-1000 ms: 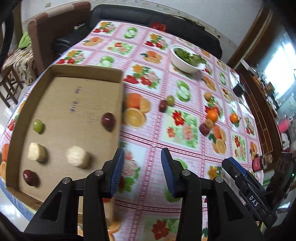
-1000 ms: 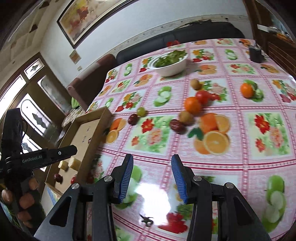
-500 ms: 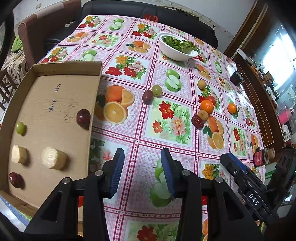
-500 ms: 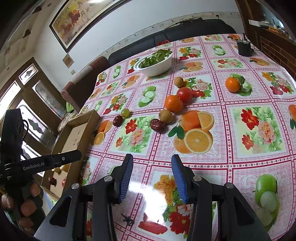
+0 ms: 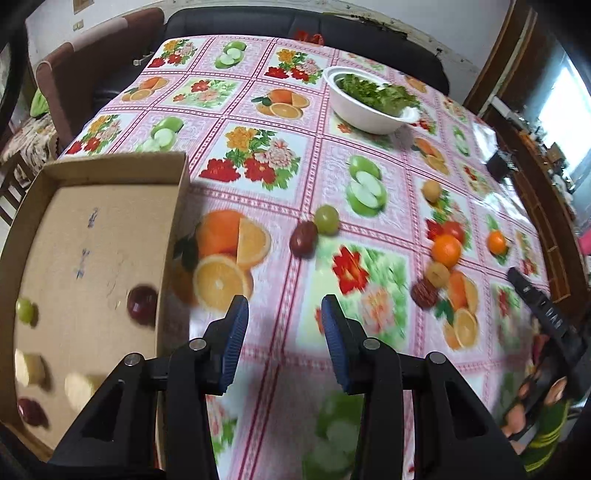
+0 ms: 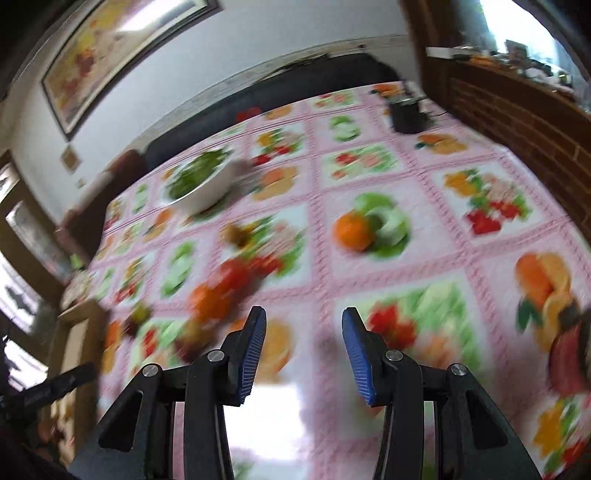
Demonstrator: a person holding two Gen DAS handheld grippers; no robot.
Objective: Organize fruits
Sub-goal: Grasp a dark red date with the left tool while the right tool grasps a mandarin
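A cardboard tray (image 5: 110,170) at the left holds a dark red fruit (image 5: 141,300), a green grape (image 5: 25,310), pale banana pieces (image 5: 79,389) and another red fruit (image 5: 31,411). Loose on the tablecloth lie a red jujube (image 5: 303,239) beside a green grape (image 5: 326,219), an orange (image 5: 446,250), a second orange (image 5: 496,242), a tomato (image 5: 451,229) and a brown date (image 5: 424,292). My left gripper (image 5: 283,325) is open and empty above the cloth. My right gripper (image 6: 303,338) is open and empty; its view is blurred, showing an orange (image 6: 351,230).
A white bowl of greens (image 5: 364,107) stands at the back of the table. A dark sofa (image 5: 295,22) and a brown chair (image 5: 74,70) lie beyond the far edge. A black object (image 6: 406,112) sits near the far right corner beside a brick wall.
Both grippers have moved forward over the table toward the loose fruit. The right gripper has swung right and its view is now blurred. Both stay open and empty.
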